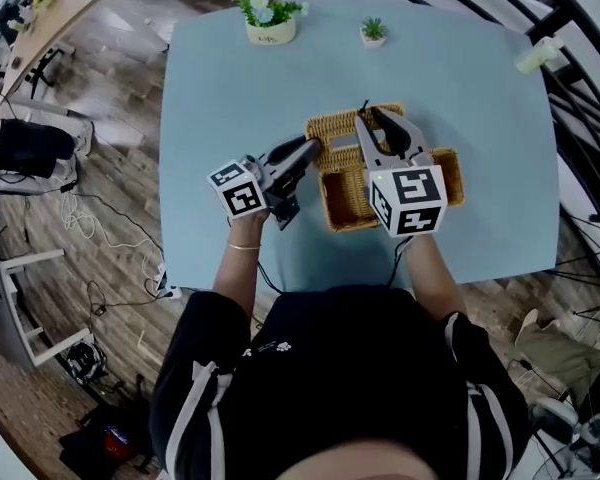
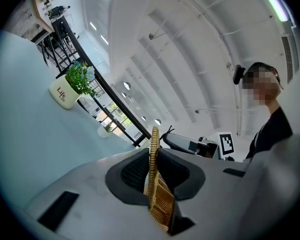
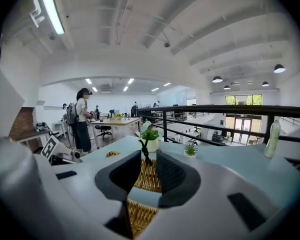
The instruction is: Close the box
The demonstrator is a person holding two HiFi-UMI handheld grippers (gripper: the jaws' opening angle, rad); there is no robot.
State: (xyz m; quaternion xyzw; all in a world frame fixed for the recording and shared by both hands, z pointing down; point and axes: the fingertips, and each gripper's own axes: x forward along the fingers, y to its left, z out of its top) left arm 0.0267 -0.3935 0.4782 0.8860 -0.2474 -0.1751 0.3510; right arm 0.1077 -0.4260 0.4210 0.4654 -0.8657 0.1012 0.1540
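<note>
A wicker box lies on the light blue table, with its woven lid raised at the far side. My left gripper comes in from the left and is shut on the lid's edge. In the left gripper view the wicker lid stands on edge, pinched between the pads of the left gripper. My right gripper reaches over the box to the lid's top. A thin dark fastener loop sticks up between the nearly closed tips of the right gripper.
A white pot with flowers and a small potted plant stand at the table's far edge. A pale bottle sits near the right edge. A person with a backpack stands far off.
</note>
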